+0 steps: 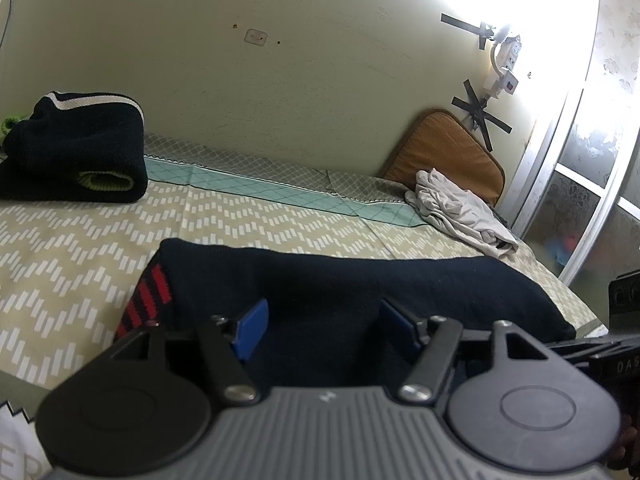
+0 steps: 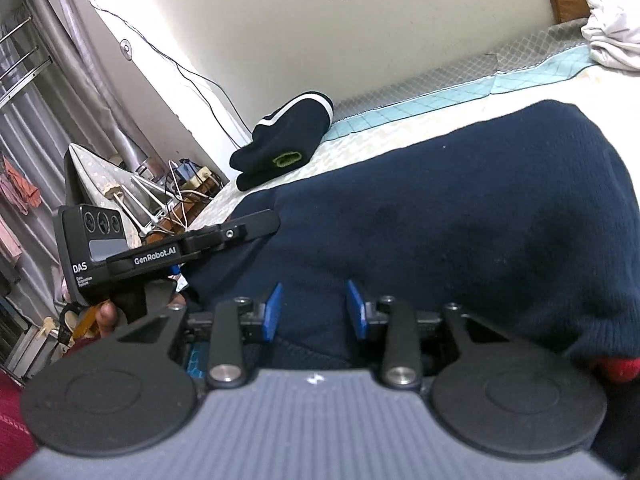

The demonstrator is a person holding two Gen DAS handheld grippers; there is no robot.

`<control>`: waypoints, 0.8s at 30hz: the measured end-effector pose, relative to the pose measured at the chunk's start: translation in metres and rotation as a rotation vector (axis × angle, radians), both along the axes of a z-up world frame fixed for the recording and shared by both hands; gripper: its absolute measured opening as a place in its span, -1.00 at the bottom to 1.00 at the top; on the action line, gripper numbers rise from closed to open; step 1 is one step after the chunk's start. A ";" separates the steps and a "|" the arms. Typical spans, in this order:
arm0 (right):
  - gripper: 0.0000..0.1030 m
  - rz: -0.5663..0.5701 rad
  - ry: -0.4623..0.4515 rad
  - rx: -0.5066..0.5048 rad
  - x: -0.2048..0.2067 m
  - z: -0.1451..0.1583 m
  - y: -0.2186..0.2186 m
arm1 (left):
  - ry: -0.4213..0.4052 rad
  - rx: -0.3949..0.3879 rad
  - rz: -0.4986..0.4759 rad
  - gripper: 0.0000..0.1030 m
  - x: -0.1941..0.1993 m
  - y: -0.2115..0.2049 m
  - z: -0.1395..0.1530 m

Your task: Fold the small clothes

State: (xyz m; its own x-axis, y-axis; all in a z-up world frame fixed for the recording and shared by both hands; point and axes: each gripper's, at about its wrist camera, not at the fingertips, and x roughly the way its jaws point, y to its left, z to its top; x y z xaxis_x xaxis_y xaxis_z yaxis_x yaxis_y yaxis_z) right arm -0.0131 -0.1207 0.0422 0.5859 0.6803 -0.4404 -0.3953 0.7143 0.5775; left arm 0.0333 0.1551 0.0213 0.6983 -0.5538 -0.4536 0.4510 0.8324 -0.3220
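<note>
Item: navy knit garment (image 1: 360, 292), lying on the bed (image 1: 80, 248) directly ahead of both claws, spread across the near edge of the patterned sheet

Left claw (image 1: 324, 328): released, blue pads (image 1: 252, 330) spread apart with the navy cloth lying between and under them; whether the pads touch the fabric cannot be told. Right claw (image 2: 316, 312): released likewise, its pads (image 2: 274, 312) set wide over a hem or fold of the same garment (image 2: 440, 220), nothing clamped

Appearance: dark navy, fine knitted texture, bulky and rounded where it humps up in the right wrist view; a cuff or band with red and navy stripes (image 1: 146, 300) shows at its left end in the left wrist view, and a patch of red (image 2: 616, 368) at its lower right in the right wrist view

Other stock on the bed:
- folded navy garment (image 1: 76, 152) with a white stripe and a green-lined opening, well apart, near the wall
- crumpled white cloth (image 1: 460, 212) beside a brown cushion (image 1: 448, 148) at the far end
- sheet: beige with white zigzag dashes, teal band along the wall side

The left device (image 2: 120, 248) appears in the right wrist view, just beside the garment's edge
</note>
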 end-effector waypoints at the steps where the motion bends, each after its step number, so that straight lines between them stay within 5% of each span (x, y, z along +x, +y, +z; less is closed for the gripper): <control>1: -0.24 -0.002 0.000 0.001 0.001 0.000 0.000 | 0.000 0.000 0.000 0.24 0.000 0.000 0.000; 18: -0.21 -0.003 -0.010 0.029 -0.002 0.007 -0.010 | 0.001 -0.011 -0.003 0.25 -0.001 0.001 0.001; 24: 0.02 -0.227 -0.096 0.091 -0.038 0.031 -0.080 | 0.010 -0.102 0.002 0.25 -0.006 0.012 0.012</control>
